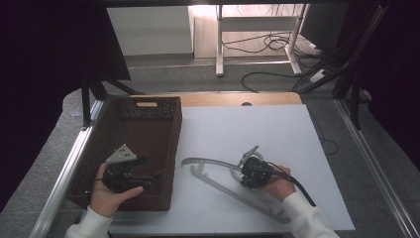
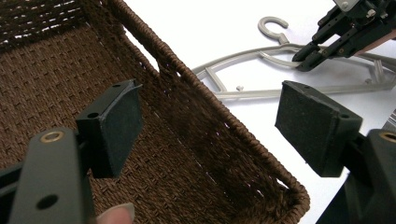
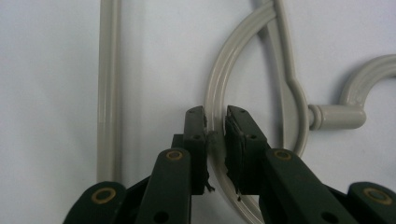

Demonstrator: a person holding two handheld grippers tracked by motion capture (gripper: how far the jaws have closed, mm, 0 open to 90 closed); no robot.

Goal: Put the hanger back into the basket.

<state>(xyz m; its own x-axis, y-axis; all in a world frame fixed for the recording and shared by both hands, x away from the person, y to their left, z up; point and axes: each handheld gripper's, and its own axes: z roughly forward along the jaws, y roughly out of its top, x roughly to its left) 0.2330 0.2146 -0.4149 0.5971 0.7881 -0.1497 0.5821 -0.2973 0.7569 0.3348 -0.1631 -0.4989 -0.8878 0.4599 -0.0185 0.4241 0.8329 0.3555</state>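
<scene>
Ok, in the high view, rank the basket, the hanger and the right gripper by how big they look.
1. Wicker basket, clearly the largest.
2. Grey hanger, long but thin.
3. Right gripper, smallest, shut on the hanger's curved bar.
All lie at about the same table depth, so the order looks safe.

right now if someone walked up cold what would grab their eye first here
Probably the grey plastic hanger lying flat on the white table, with the right gripper clamped on a curved rib near its hook. Next, the dark brown woven basket at the table's left side, where the left gripper hangs with its jaws wide open, one pad over the basket's inside and the other beyond its near rim.
</scene>
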